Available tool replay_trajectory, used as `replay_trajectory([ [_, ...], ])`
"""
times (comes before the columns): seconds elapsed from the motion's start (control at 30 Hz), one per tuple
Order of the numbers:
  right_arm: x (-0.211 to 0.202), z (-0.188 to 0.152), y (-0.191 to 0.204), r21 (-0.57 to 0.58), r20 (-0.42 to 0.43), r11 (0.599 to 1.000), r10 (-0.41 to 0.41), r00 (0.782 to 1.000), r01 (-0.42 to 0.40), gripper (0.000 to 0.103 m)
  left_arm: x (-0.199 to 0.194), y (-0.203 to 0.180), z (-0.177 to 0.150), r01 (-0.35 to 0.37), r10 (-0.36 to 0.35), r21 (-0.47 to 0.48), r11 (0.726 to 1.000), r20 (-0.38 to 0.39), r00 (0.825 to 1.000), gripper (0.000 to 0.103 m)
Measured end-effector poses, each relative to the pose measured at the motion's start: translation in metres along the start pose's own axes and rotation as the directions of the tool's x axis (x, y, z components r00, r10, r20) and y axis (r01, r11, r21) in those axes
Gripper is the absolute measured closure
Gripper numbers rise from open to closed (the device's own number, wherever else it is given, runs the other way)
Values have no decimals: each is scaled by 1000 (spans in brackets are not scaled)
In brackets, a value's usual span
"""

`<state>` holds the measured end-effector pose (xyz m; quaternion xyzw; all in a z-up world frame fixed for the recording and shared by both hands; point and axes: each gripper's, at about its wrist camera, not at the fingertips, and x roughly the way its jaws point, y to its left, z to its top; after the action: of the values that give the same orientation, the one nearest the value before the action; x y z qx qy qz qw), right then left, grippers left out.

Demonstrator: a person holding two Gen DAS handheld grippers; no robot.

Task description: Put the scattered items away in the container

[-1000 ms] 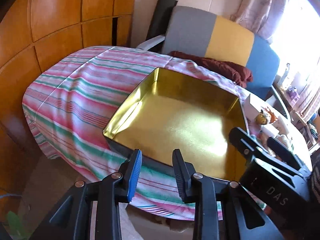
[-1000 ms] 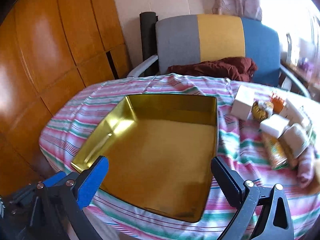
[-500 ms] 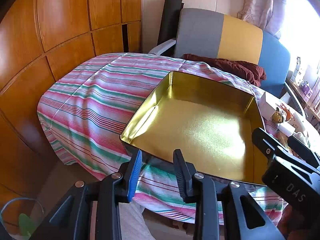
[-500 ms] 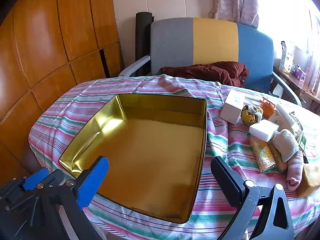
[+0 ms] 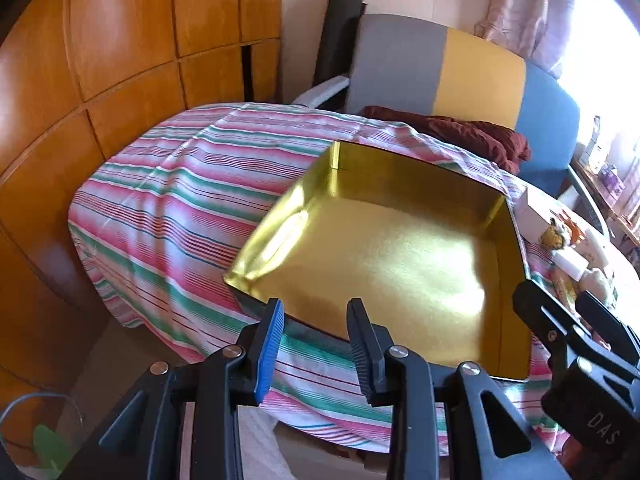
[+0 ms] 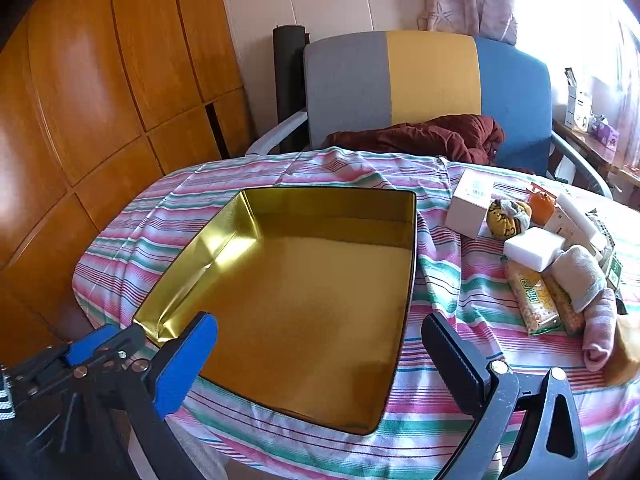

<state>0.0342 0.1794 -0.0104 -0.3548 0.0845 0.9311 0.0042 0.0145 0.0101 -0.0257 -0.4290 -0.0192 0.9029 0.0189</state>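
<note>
Nearest, the left gripper (image 5: 314,320) hangs with its jaws narrowly parted on nothing, and the right gripper (image 6: 320,344) stands wide and empty, both just over the near rim of the shallow, empty gold metal tin (image 6: 408,288) on the striped-cloth counter (image 6: 460,296). Beyond and to the right of the right gripper, well apart from it, lie the scattered items: rolled pink and grey towels (image 6: 596,320), soft and probably easy to pinch mid-roll, crinkly yellow snack packets (image 6: 532,296), likely slippery, and a light white block (image 6: 534,248). Farther back, a stiff white carton (image 6: 470,200) would best be taken across its flat sides.
</note>
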Motion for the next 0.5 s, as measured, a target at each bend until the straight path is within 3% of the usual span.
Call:
replay_trajectory([
  [0.23,-7,-14,-53,97,-15,992,-76,997,77,0,-1,-51,-22,156,-152,129,979,-45,987,70],
  [0.5,-23,-42,-149,258,-50,935,-239,970,243,0,-14,-112,-43,298,-290,344,891,-76,954,69],
])
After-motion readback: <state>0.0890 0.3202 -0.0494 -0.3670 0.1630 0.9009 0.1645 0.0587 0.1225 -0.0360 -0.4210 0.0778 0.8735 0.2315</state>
